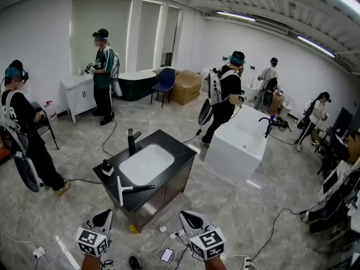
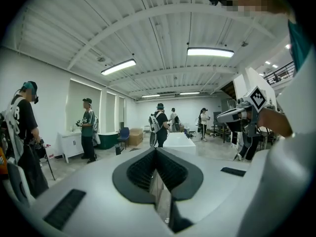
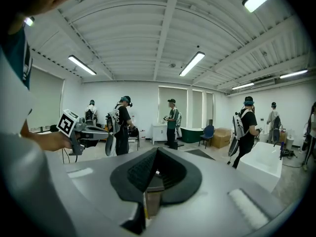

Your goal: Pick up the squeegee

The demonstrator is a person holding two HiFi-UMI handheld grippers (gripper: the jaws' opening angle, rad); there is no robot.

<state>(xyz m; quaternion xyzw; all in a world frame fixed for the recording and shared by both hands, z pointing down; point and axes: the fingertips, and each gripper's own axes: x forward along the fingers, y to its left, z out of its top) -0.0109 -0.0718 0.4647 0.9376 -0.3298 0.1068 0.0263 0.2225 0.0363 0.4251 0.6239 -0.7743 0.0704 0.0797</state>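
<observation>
The squeegee point(image 1: 120, 191) lies flat on the near end of a black vanity top point(image 1: 174, 145), its white blade across the edge and its black handle pointing right beside the white basin. My left gripper point(image 1: 104, 217) and right gripper point(image 1: 187, 218) hover low in front of the vanity, short of the squeegee, both with jaws together and nothing held. In the left gripper view the shut pads point(image 2: 156, 150) point level into the room and the right gripper point(image 2: 242, 115) shows at the right. In the right gripper view the shut pads point(image 3: 157, 151) fill the bottom, with the left gripper point(image 3: 81, 132) at the left.
A black faucet point(image 1: 132, 141) and a small black object point(image 1: 107, 167) stand on the vanity. A white bathtub point(image 1: 236, 145) sits to the right. Cables, a power strip and a phone point(image 1: 167, 255) lie on the floor by my feet. Several people stand around the room.
</observation>
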